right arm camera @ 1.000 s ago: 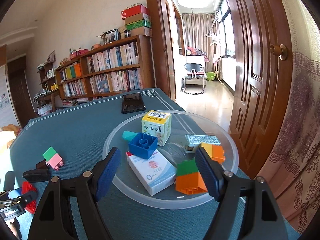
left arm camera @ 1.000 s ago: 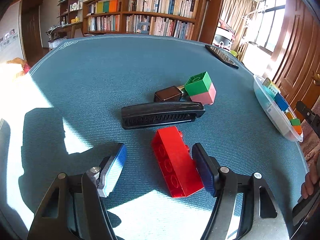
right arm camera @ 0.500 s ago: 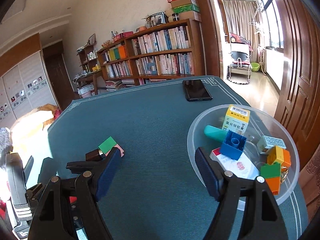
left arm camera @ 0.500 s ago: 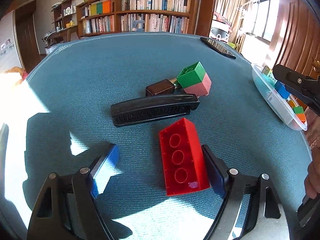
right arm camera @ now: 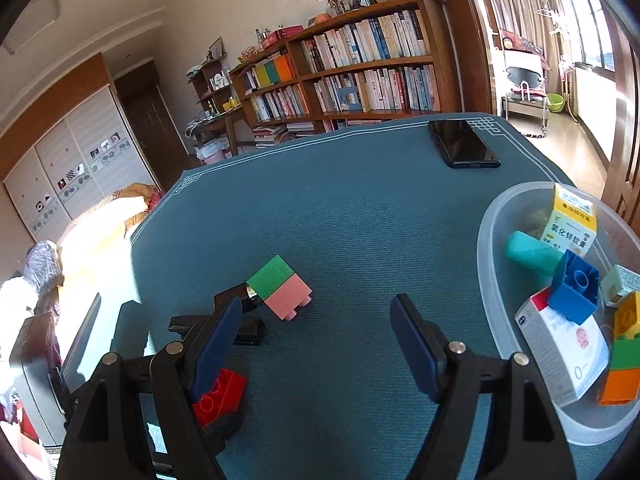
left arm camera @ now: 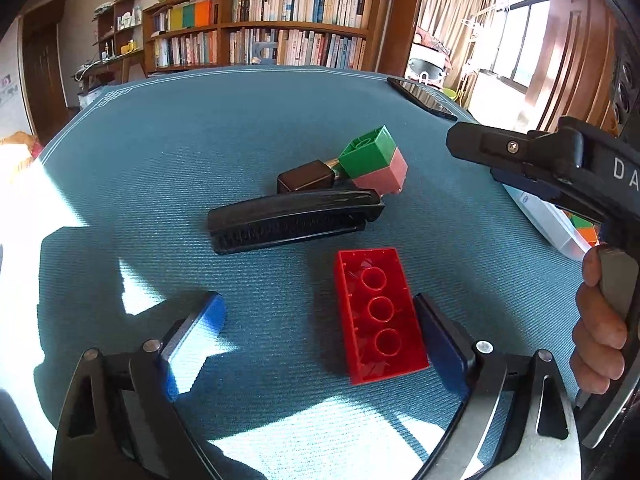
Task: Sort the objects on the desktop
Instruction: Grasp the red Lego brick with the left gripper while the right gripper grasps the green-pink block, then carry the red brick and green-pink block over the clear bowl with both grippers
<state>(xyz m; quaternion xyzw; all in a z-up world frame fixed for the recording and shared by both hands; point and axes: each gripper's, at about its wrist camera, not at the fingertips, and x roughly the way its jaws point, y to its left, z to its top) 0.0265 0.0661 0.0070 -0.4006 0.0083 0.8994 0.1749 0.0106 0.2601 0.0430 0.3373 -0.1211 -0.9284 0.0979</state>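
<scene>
Strong daylight from windows upper right; blown-out sun patches lower left, hard shadows on table [left arm camera: 280,112]. Heavy fisheye bending, dark corner vignette. Far bookshelves look slightly soft.

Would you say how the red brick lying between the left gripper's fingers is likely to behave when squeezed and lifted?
The red brick looks like hollow rigid plastic, so probably stiff and light. Its flat long sides suit the left gripper, though glossy walls might slip. It lies flat, unlikely to roll.

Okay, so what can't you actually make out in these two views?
- Left wrist view: bowl contents, mostly hidden behind the right gripper.
- Left wrist view: brown object, partly behind the brush and green block.
- Right wrist view: red brick, partly behind the near finger.
</scene>
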